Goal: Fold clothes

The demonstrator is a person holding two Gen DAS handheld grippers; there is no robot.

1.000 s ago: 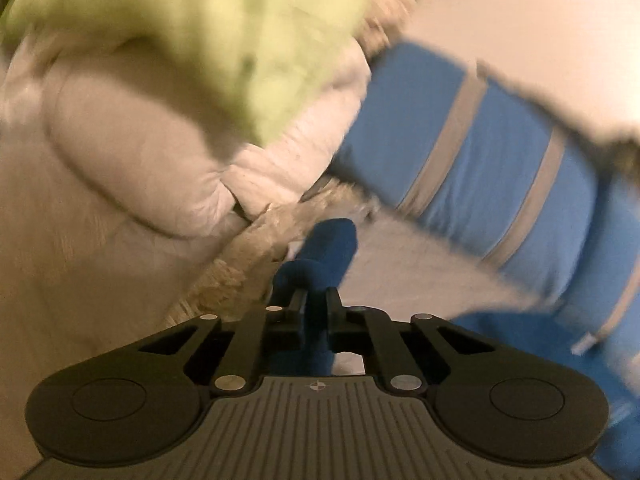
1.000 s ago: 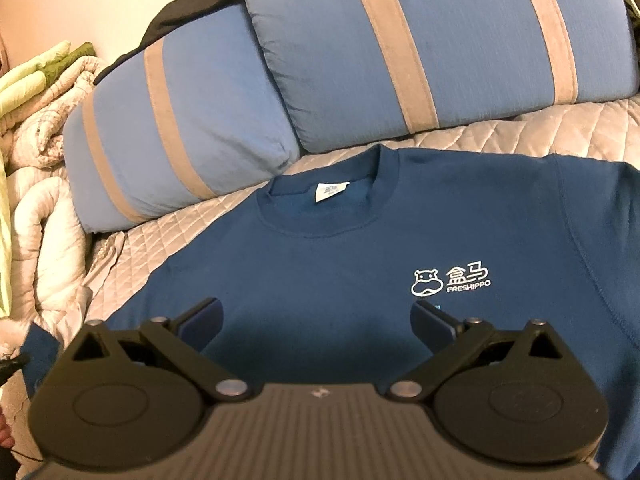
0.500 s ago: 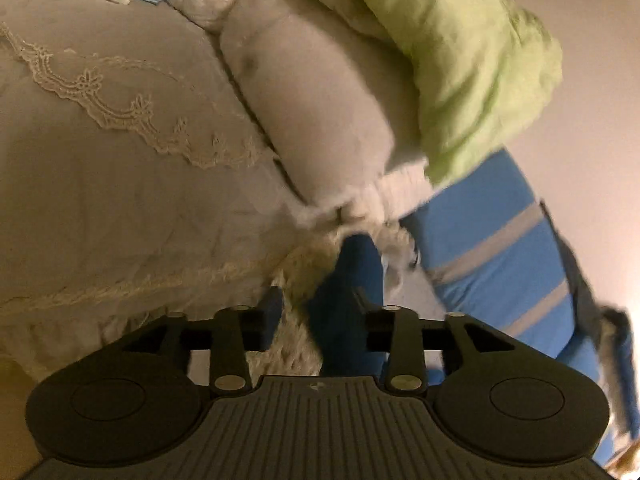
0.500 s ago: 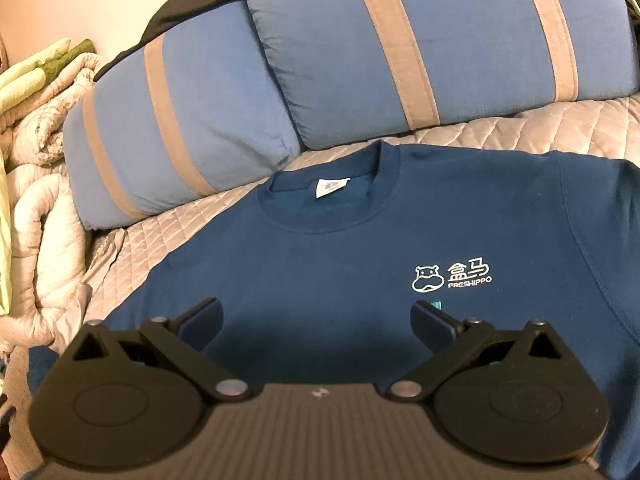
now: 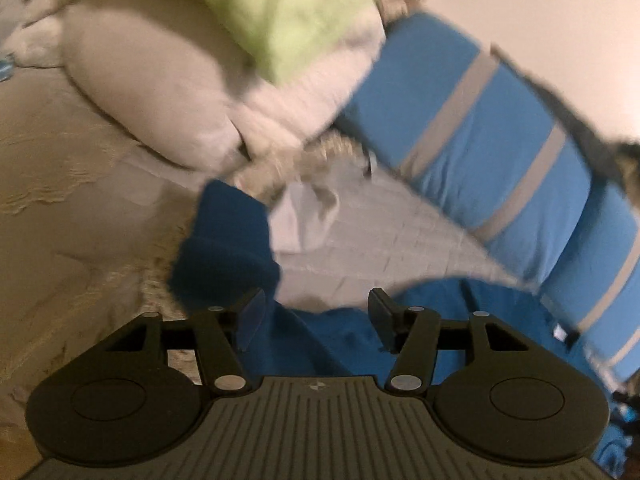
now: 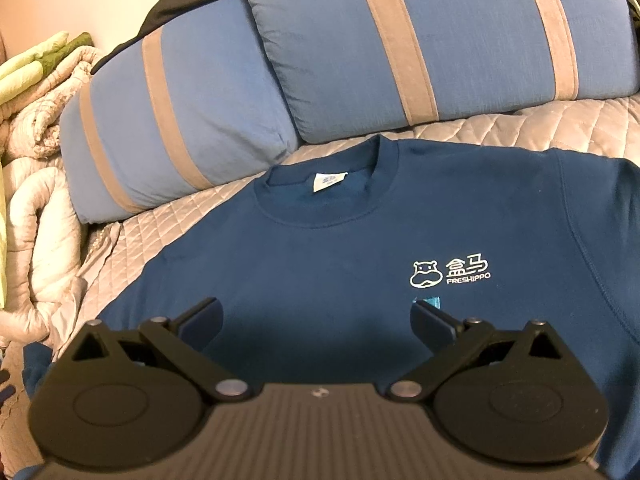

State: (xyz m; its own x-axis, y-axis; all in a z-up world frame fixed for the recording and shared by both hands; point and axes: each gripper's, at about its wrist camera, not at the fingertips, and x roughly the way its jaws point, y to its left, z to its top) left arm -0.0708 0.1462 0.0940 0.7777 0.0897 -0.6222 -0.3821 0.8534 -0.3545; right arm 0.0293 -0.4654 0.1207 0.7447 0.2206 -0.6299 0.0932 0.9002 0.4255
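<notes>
Navy sweatshirt [image 6: 340, 264] laid flat, front up, on quilted bedspread [image 6: 168, 228].

Body lies directly ahead of R gripper [image 6: 316, 320], jaws spread wide, nothing held. L gripper [image 5: 316, 316] also spread, empty; sleeve [image 5: 228, 248] w/ cuff just ahead-left of its tips. Striped blue pillows [image 6: 420, 52] beyond collar; cream duvet [image 5: 152, 92] far left.

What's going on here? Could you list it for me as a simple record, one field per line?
surface: quilted bedspread
garment: navy sweatshirt, lying flat, logo side up
sleeve: cuff lies ahead of the left hand-held gripper
left hand-held gripper: open, holding nothing
right hand-held gripper: open, over the sweatshirt's chest
behind: two blue striped pillows
side: bundled bedding
folding: not yet begun
</notes>
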